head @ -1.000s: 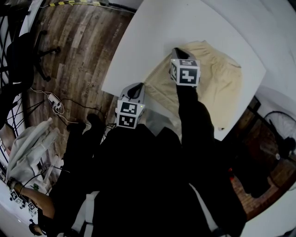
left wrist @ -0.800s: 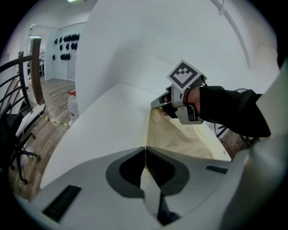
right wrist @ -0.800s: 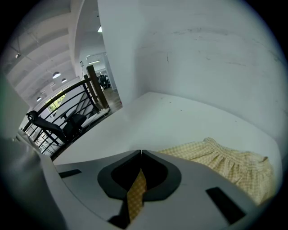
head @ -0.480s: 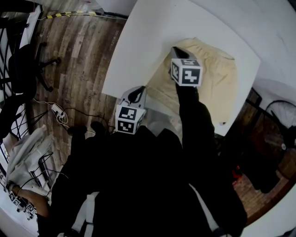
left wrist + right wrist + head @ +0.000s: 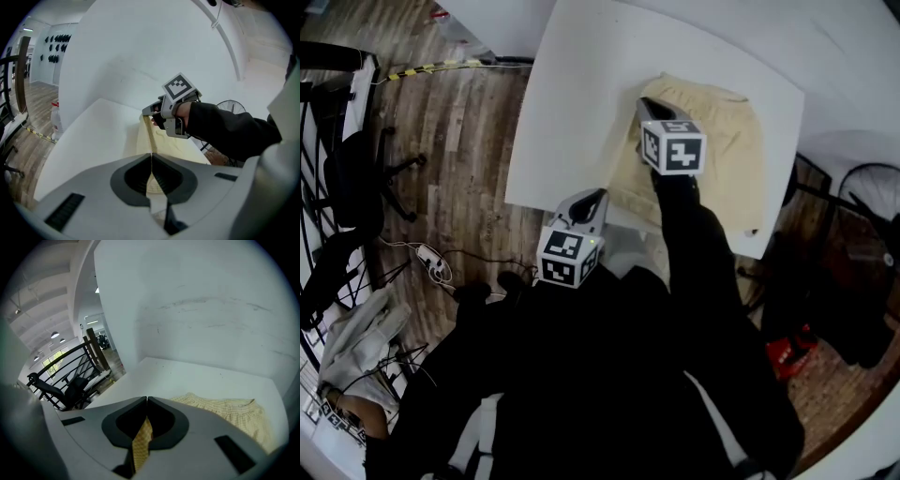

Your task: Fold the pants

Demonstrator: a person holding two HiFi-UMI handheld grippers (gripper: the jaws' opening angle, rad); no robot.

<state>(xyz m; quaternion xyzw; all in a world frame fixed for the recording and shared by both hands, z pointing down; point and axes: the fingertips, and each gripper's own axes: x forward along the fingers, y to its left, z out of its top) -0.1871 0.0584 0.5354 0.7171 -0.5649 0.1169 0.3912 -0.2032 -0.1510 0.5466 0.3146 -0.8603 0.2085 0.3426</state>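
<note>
**A:** What are the tongs holding?

**B:** Both are clamped on cloth. The left tongs (image 5: 151,154) are pressed together on a thin hem of the pants (image 5: 165,140). That hem runs as a tight line from them straight ahead to the right tongs (image 5: 145,111). In the right gripper view, a yellow strip is pinched between the jaws of the right tongs (image 5: 146,400).

**A:** And the rest of the pants?

**B:** Flat on the white table (image 5: 581,75), spread out ahead and to the right of the right tongs (image 5: 642,101).

**A:** What could go wrong?

**B:** Both bites look shallow, I think. A quick swing or an uneven pull could slip the hem out of one pair, and the fold would collapse. If one side leads the other, the crease likely lands crooked.

**A:** Any trouble with the edges?

**B:** The left tongs (image 5: 598,192) sit right at the table's near edge. Pulling back toward the person would drag cloth off it. The pants (image 5: 727,141) also reach close to the table edge on the right tongs' right side.

**A:** Where is there room?

**B:** Ahead of both tongs and to the left of them there is bare tabletop up to the wall, enough to lay the fold over, I judge.
</note>
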